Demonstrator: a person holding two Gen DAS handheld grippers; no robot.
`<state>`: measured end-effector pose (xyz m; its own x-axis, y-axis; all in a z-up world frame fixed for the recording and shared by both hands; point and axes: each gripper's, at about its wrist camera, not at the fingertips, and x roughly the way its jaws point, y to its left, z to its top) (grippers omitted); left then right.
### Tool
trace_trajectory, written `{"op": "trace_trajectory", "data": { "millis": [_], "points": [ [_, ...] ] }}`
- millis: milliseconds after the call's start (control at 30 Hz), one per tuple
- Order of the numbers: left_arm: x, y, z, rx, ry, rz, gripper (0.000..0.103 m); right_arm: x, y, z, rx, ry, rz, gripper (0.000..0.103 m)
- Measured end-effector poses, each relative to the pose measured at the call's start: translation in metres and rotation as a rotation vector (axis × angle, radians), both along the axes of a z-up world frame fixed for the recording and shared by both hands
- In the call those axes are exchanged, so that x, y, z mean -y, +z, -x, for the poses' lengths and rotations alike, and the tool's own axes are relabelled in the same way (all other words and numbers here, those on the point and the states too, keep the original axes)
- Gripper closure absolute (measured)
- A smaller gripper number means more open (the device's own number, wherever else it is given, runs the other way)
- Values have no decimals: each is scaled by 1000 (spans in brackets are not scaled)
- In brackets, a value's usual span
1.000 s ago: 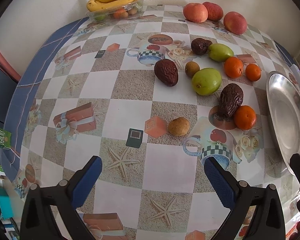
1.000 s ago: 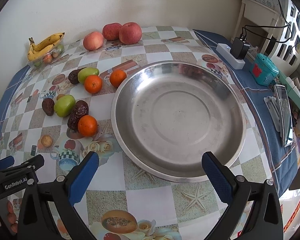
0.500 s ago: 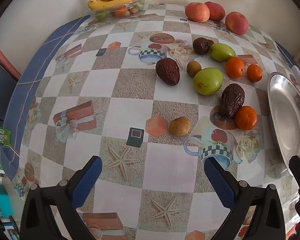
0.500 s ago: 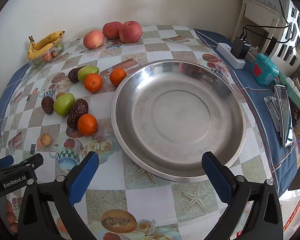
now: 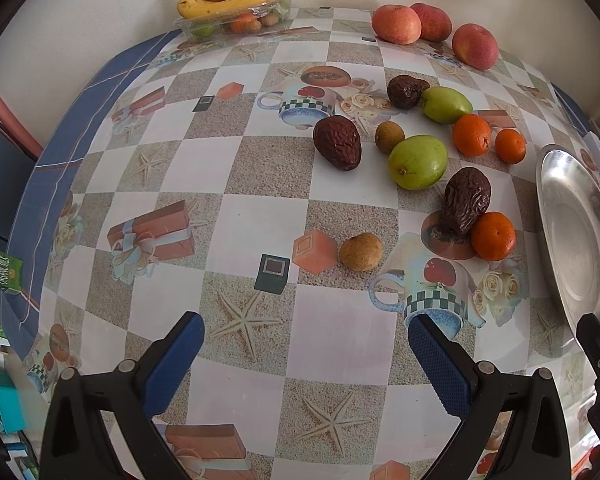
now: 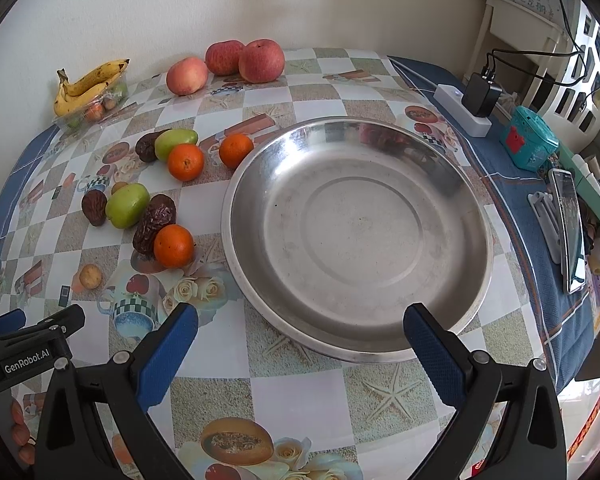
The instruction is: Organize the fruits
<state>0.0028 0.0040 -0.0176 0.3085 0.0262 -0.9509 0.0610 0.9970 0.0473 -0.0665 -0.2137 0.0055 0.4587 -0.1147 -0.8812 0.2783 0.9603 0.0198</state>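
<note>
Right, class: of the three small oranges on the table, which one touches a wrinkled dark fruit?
The orange nearest the grippers, left of the metal dish; it presses against a wrinkled dark fruit, while the other two sit farther back.

"GenRobot.AI" on left claw (image 6: pixel 32 356) (white lettering); "ORGANIC MILK" on green carton (image 5: pixel 0 268).

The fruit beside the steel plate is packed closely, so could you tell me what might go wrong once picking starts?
1. The nearest orange touches a wrinkled dark fruit; gripping one may nudge the other.
2. Round fruit could roll on the smooth tablecloth.
3. The steel plate is shallow, so a dropped fruit may bounce out.
Both the left tool and the right tool are open and empty.
</note>
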Motion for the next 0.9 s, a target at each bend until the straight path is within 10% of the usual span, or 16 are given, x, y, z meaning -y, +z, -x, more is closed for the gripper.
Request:
{"op": "trace_trajectory", "data": {
  "millis": [900],
  "points": [
    [-3,24,5,139,-8,92,0,3,2,-4,61,14,-142,1]
  ]
}}
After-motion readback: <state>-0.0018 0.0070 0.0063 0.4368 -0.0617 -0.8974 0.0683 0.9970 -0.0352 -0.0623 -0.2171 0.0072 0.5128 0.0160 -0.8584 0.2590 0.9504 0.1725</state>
